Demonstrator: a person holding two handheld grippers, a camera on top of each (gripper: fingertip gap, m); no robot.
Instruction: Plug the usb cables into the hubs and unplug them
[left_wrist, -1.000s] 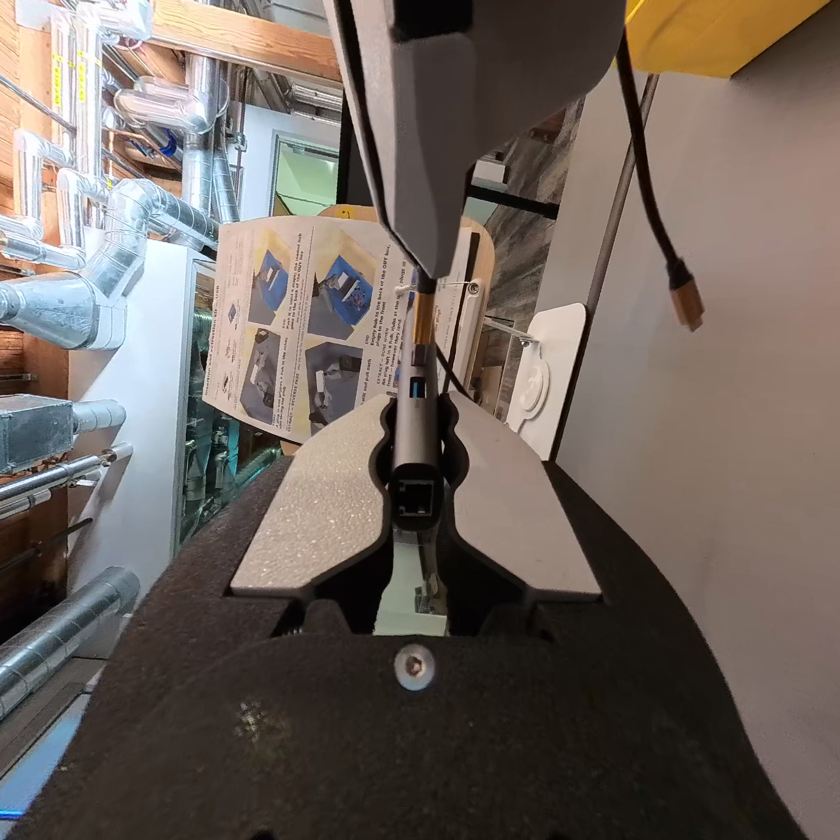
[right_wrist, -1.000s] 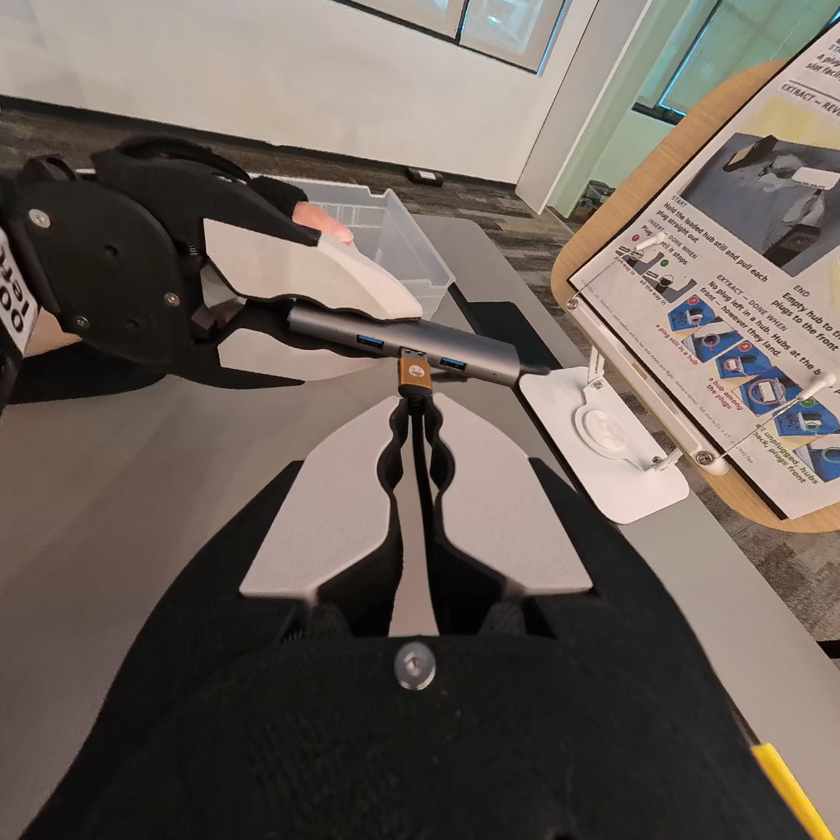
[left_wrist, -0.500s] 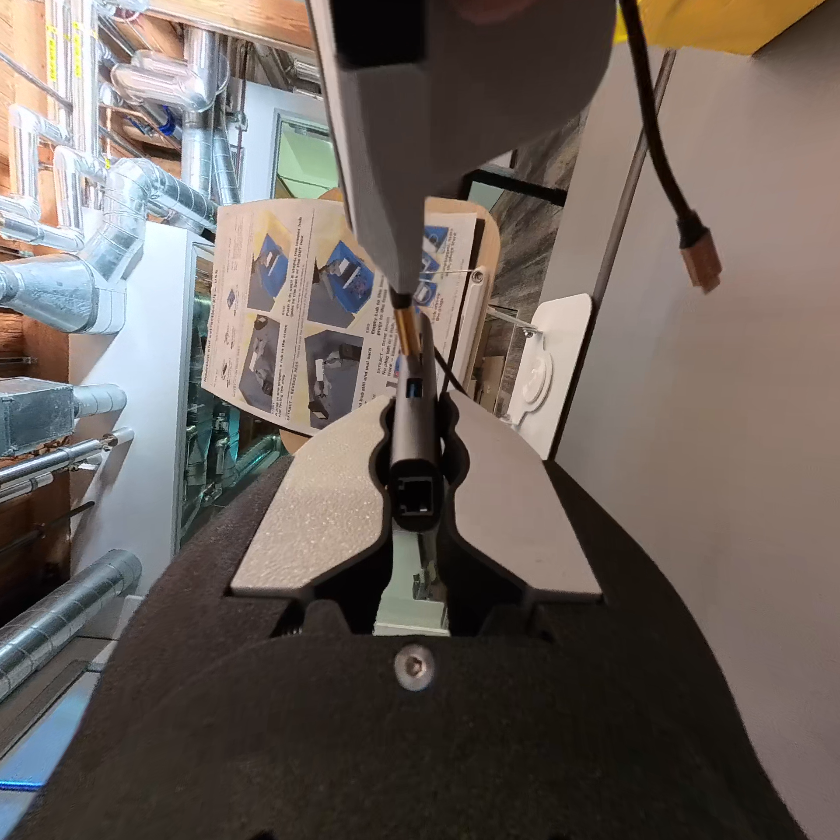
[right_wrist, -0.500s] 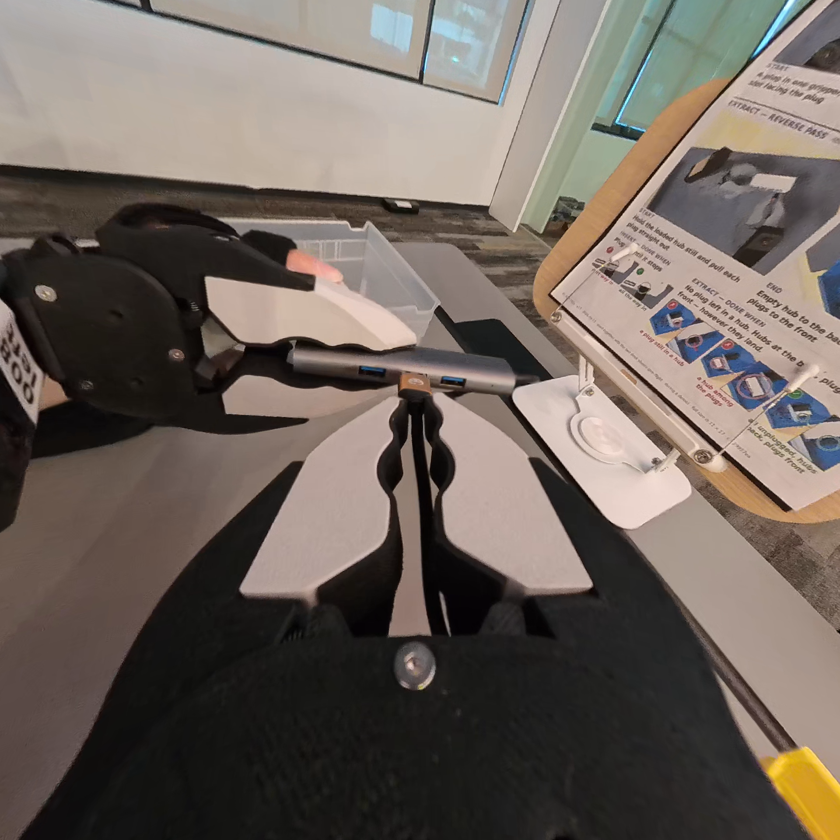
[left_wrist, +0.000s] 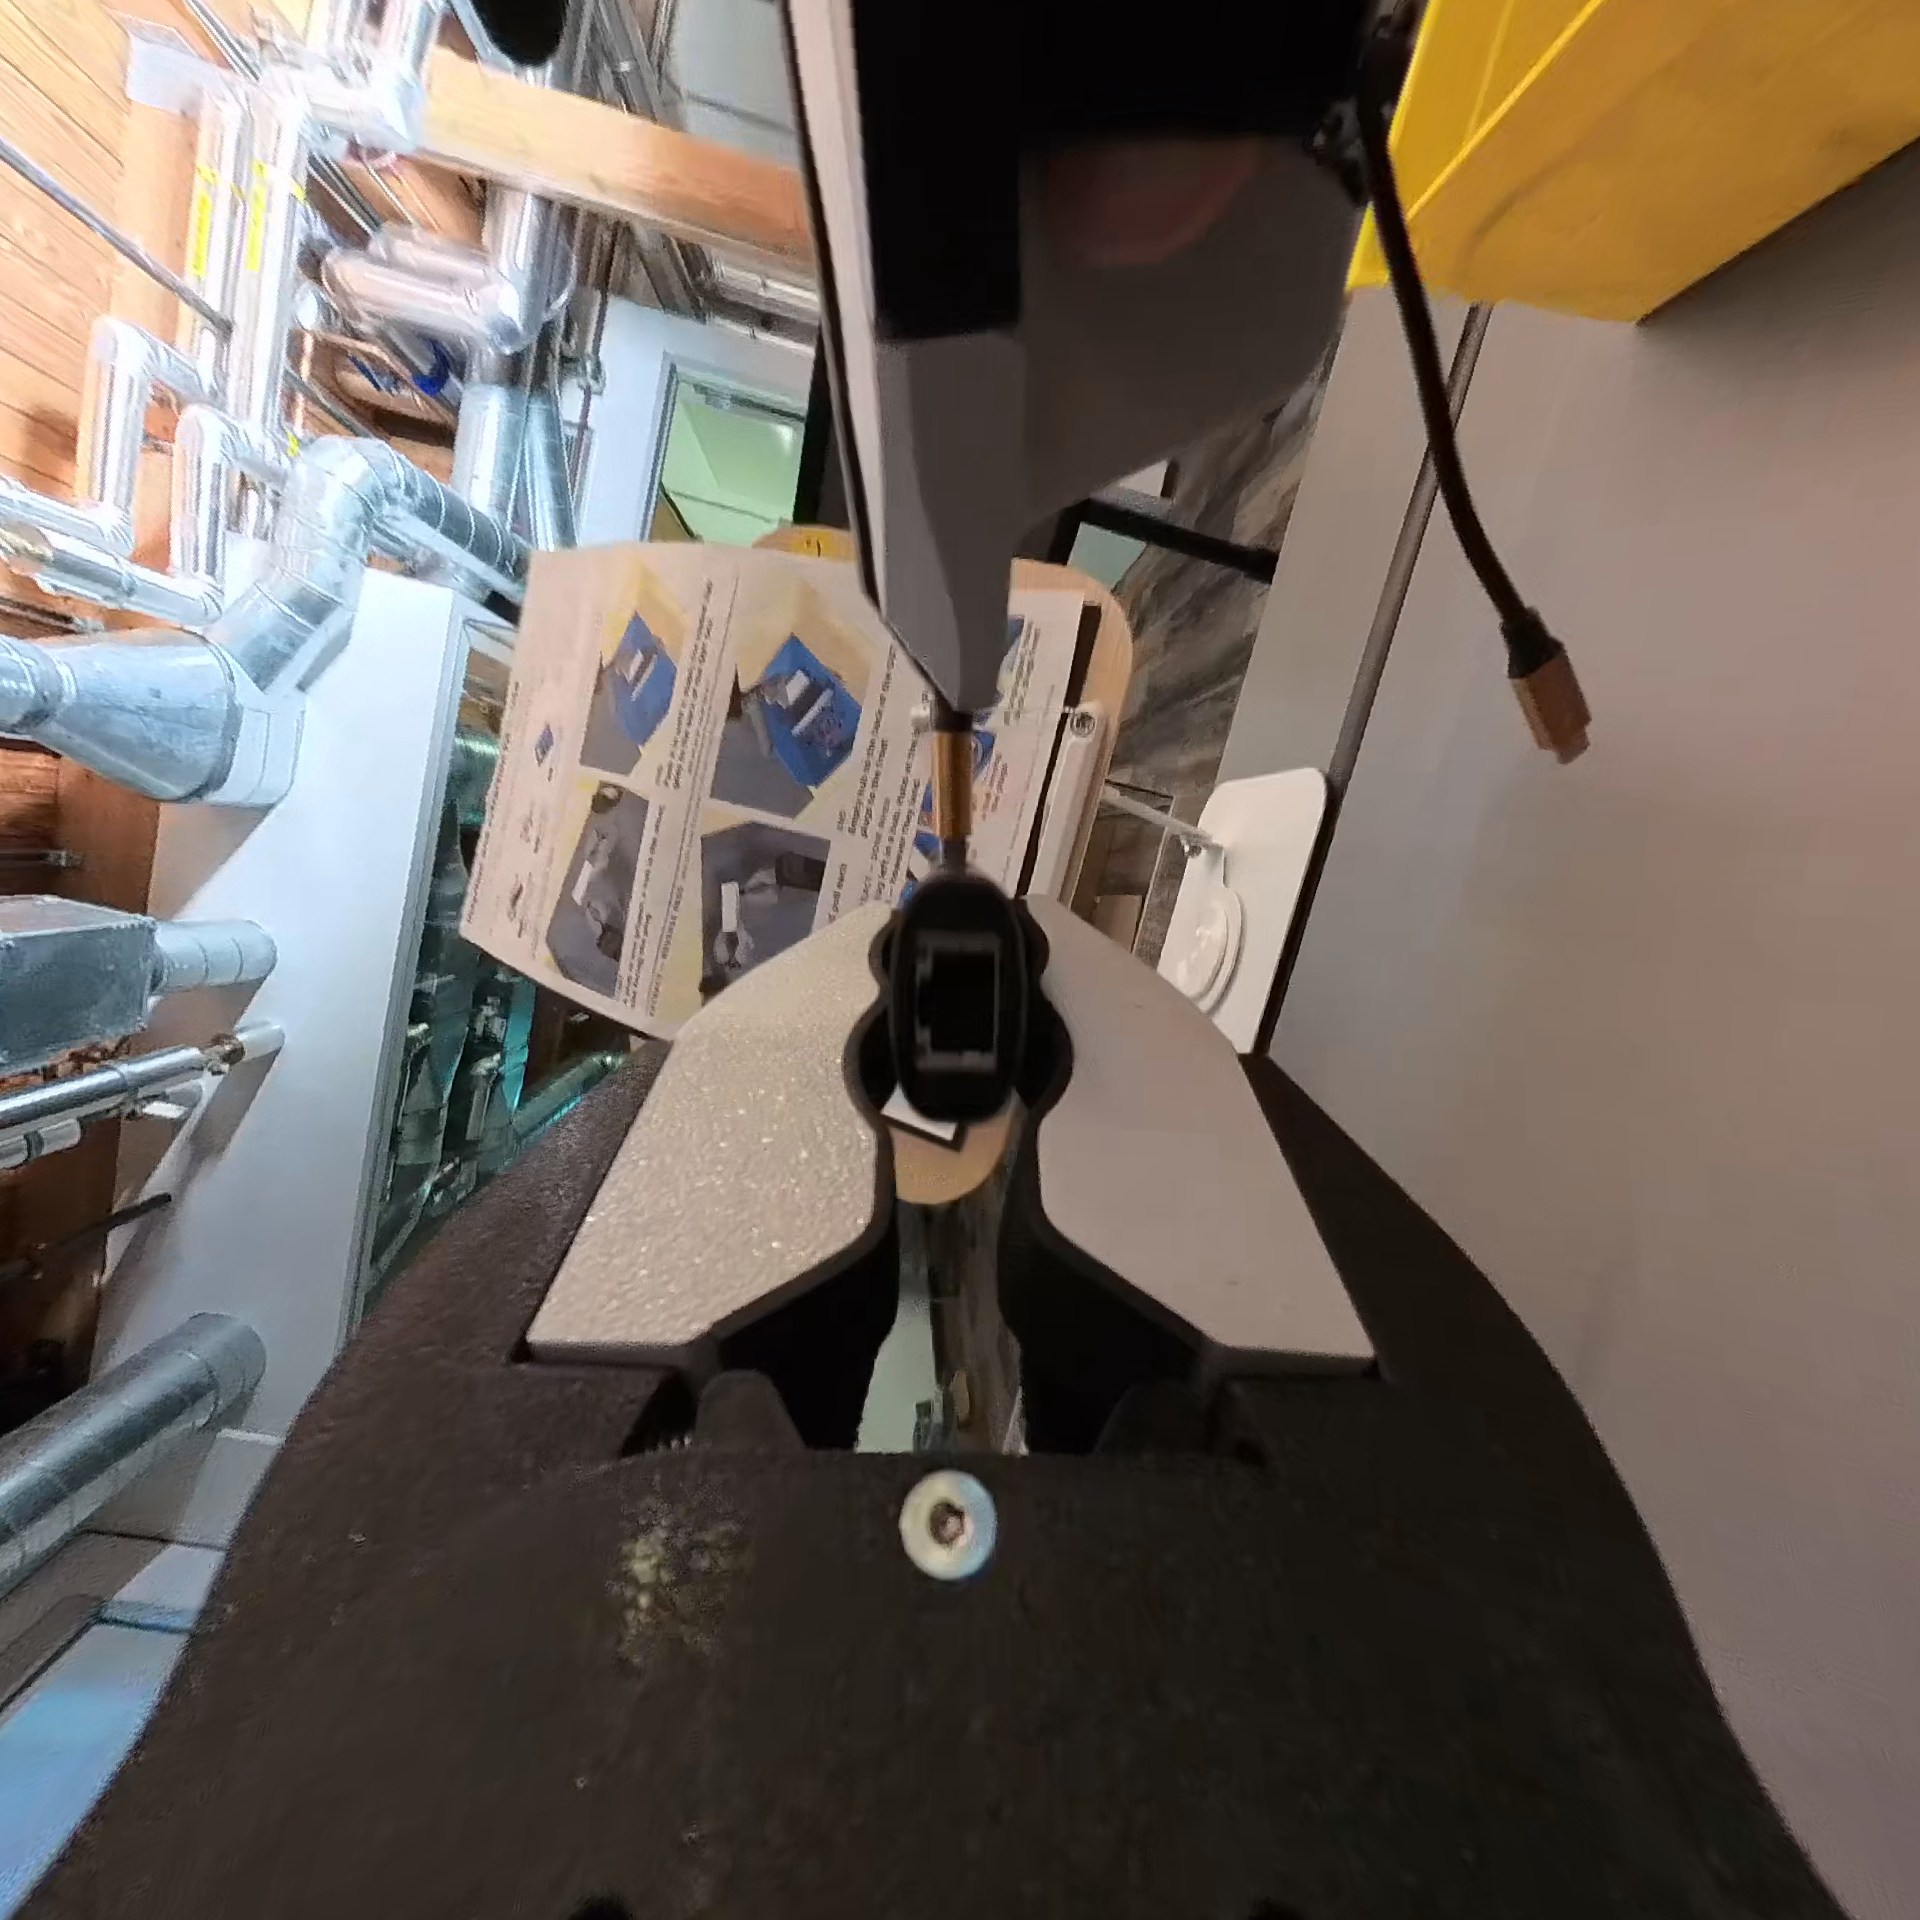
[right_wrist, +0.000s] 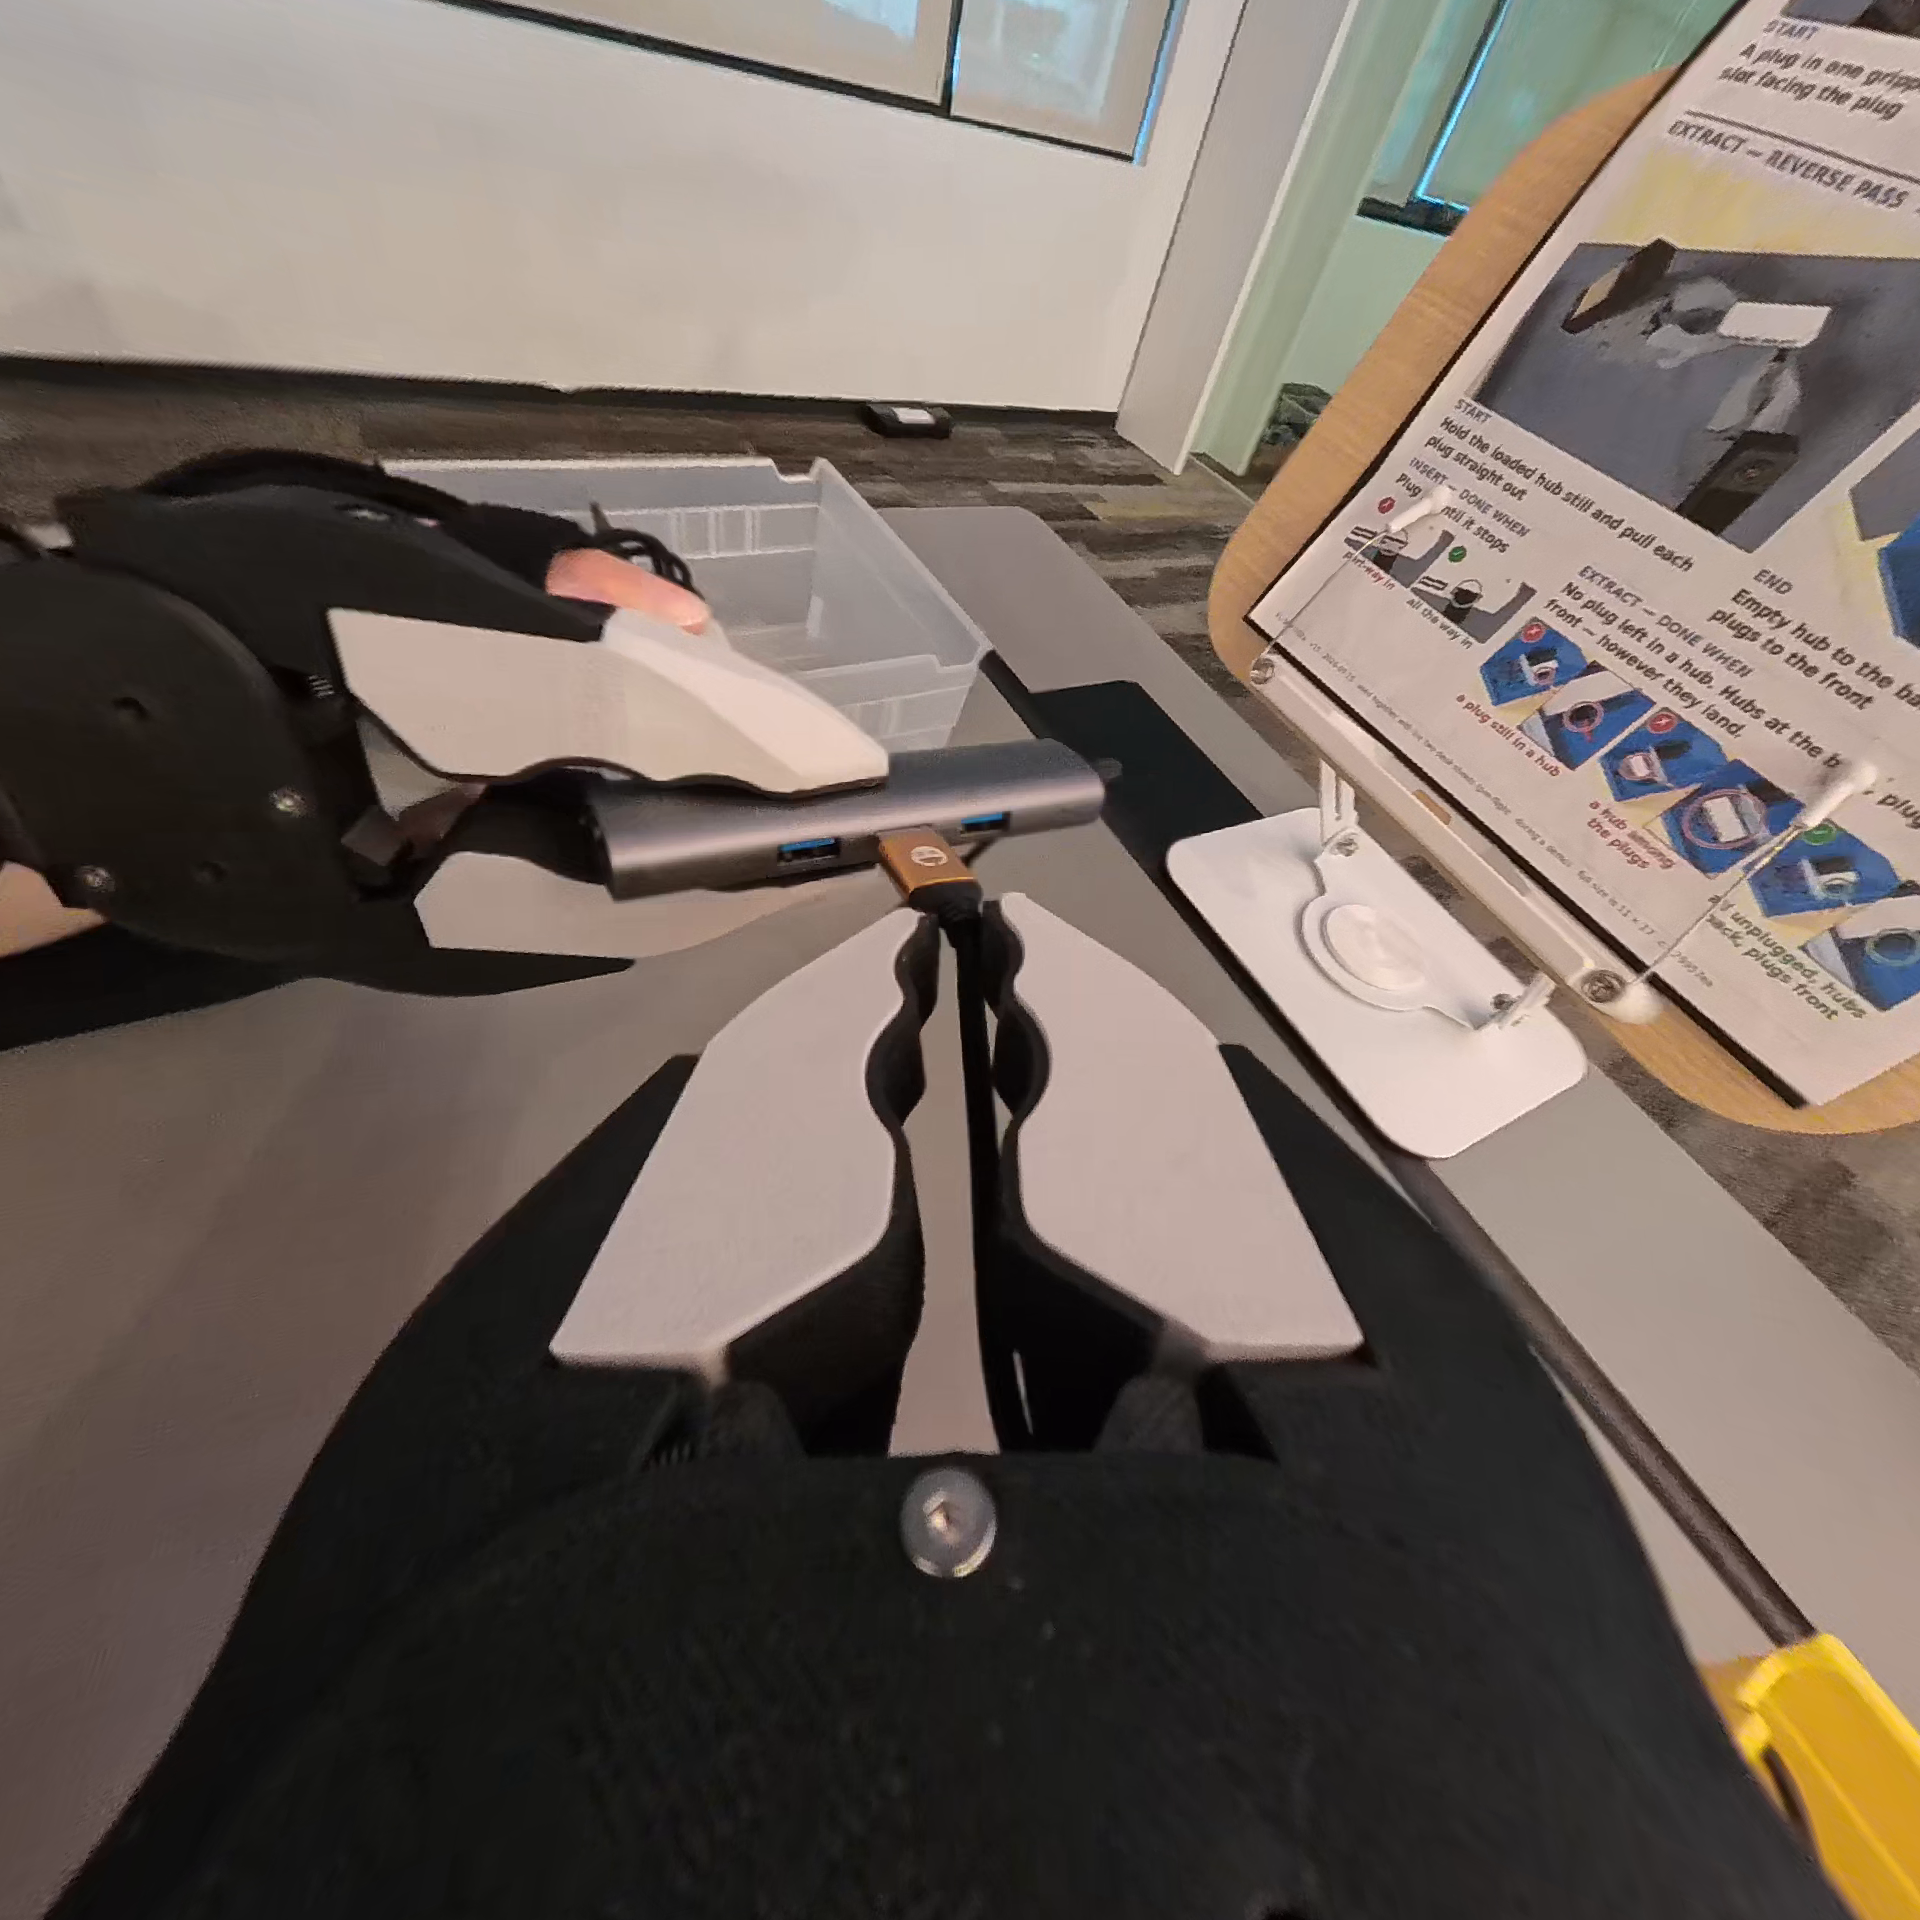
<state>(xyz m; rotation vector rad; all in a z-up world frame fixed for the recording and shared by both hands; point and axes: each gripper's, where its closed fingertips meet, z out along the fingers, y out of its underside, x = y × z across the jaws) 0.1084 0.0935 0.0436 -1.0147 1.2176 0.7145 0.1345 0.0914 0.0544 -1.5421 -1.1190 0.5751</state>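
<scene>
Shifted since 0.5 s ago: hub (left_wrist: 954, 1006) now end-on, left tool (left_wrist: 956, 935) clamped on it; spare plug (left_wrist: 1550, 704) dangles beside desk (left_wrist: 1662, 1039). Right view: right tool (right_wrist: 961, 914) grips cable (right_wrist: 971, 1049); orange plug (right_wrist: 925, 862) seated in hub's middle port.

Your right claw (right_wrist: 951, 914) has pale grey fingers (right_wrist: 1153, 1132) with wavy black inner edges on a black textured body, a silver screw at its centre. Your left claw (left_wrist: 951, 997) matches, worn with a black fingerless glove (right_wrist: 312, 540).
</scene>
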